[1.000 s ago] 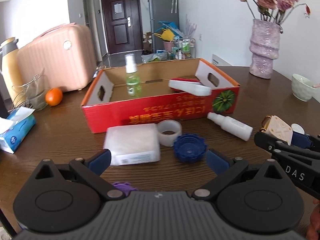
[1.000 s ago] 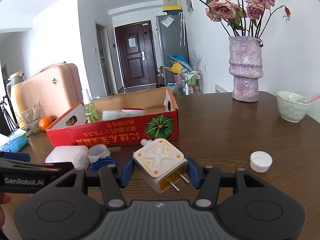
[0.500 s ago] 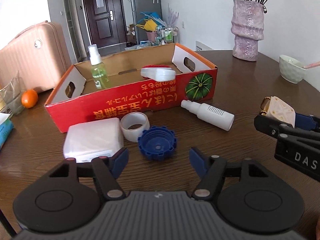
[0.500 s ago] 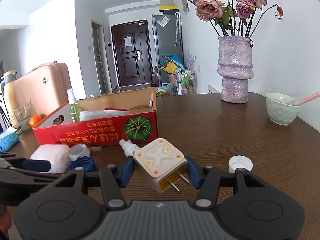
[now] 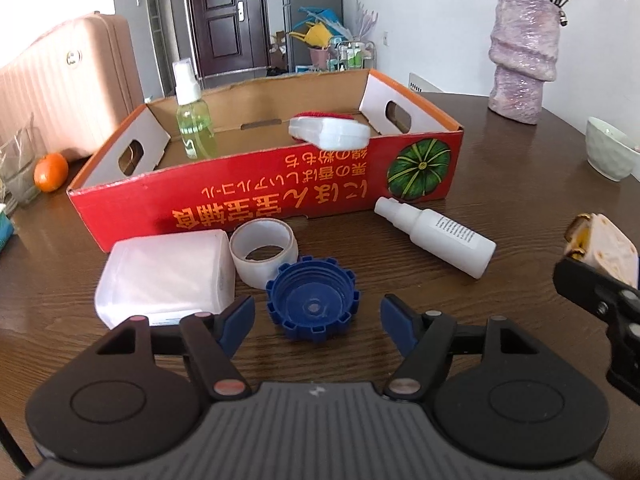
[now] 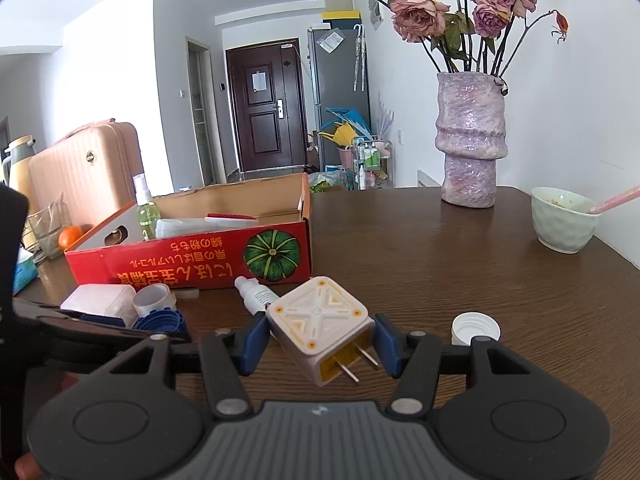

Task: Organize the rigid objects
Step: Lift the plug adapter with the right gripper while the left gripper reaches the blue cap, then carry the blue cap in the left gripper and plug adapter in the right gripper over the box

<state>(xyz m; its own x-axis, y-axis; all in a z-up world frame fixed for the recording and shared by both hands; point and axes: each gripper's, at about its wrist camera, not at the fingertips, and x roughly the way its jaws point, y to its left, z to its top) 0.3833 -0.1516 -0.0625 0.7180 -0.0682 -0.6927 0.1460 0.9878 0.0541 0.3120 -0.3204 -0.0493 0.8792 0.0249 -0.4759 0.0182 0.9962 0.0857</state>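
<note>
My right gripper is shut on a white plug adapter with two prongs, held above the table; the adapter also shows in the left wrist view. My left gripper is open, its blue pads on either side of a blue ridged cap on the table. A red cardboard box stands behind it, holding a green spray bottle and a white and red case. In front of the box lie a white packet, a tape roll and a white spray bottle.
A pink vase with dried roses stands at the back right. A pale green bowl with a pink spoon sits at the right edge. A small white cap lies near my right gripper. An orange and a pink suitcase are at left.
My left gripper has moved forward toward the blue cap, which now lies between its open fingers. The right gripper drifted right with the adapter still held.
</note>
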